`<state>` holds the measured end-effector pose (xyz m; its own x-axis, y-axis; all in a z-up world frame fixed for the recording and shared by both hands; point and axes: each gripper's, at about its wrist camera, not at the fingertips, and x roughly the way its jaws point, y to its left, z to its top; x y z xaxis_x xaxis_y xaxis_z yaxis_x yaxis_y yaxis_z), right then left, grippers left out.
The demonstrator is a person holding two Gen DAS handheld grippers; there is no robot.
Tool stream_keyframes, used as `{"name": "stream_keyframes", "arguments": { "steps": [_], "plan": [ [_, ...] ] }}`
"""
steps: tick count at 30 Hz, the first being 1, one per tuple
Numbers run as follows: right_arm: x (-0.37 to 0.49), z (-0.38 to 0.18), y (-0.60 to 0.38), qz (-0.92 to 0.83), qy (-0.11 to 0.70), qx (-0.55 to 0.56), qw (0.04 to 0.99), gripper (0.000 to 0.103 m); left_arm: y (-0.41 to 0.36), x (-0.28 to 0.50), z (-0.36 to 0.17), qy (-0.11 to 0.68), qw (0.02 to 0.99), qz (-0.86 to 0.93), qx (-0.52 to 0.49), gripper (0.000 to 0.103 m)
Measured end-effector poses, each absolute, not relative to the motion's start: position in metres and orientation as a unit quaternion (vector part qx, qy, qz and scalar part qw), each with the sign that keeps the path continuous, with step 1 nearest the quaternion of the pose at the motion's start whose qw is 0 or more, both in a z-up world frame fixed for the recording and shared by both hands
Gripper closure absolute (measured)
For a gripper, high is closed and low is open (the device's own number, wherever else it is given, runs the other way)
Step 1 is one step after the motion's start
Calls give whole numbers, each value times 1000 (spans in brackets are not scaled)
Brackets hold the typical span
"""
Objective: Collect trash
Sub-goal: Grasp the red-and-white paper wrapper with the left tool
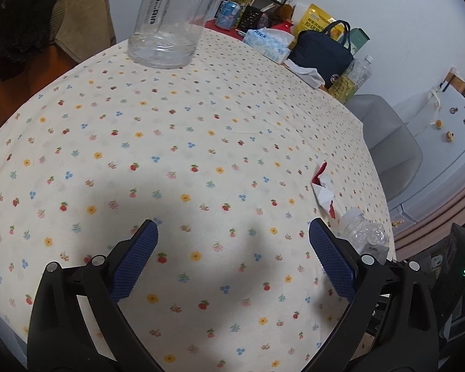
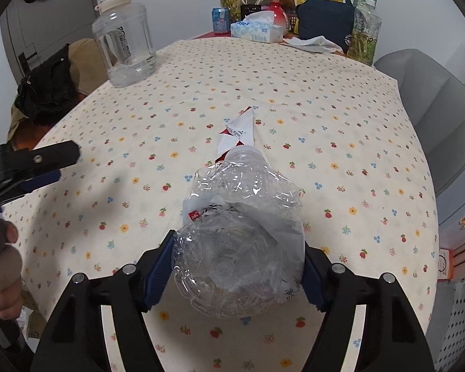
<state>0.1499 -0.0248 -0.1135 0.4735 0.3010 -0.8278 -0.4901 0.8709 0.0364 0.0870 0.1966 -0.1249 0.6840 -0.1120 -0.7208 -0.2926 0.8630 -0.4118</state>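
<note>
Right tongs (image 2: 237, 274) closed on crushed clear plastic bottle (image 2: 241, 232), neck pointing away. Torn red-and-white wrapper (image 2: 237, 133) just beyond on floral-clothed worktop (image 2: 341, 142). Left tongs (image 2: 37, 164) at left edge. Large clear jug (image 2: 125, 35) far left.

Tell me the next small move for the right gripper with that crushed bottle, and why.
Probably lift it clear of the table. The right gripper already has its blue pads pressed on both sides of the crushed plastic bottle, so the grasp looks made. The torn red-and-white wrapper lies just beyond, and the left gripper is open and holds nothing.
</note>
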Motion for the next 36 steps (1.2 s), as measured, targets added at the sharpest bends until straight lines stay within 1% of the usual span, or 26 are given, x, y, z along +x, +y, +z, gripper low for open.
{"name": "stream_keyframes", "arguments": {
  "steps": [8,18,22,26,29,33,36],
  "plan": [
    [153,-99,-59,224,445,-70,864,33,161,113,-121,401,887,29,-227,6],
    [163,-97,-102,205,442,-36,873,33,115,145,-121,407,892,5,-198,7],
    [170,-100,-116,193,445,-25,874,33,97,157,-124,417,892,-1,-173,15],
    [173,-104,-126,185,449,-18,874,33,81,169,-127,423,895,-5,-141,22],
    [174,-105,-131,180,450,-16,875,33,77,173,-129,424,896,-9,-130,26],
    [176,-109,-137,169,454,-12,875,33,78,175,-132,422,898,-11,-125,27],
    [176,-109,-138,165,453,-11,876,33,77,177,-134,422,899,-16,-119,32]
  ]
}}
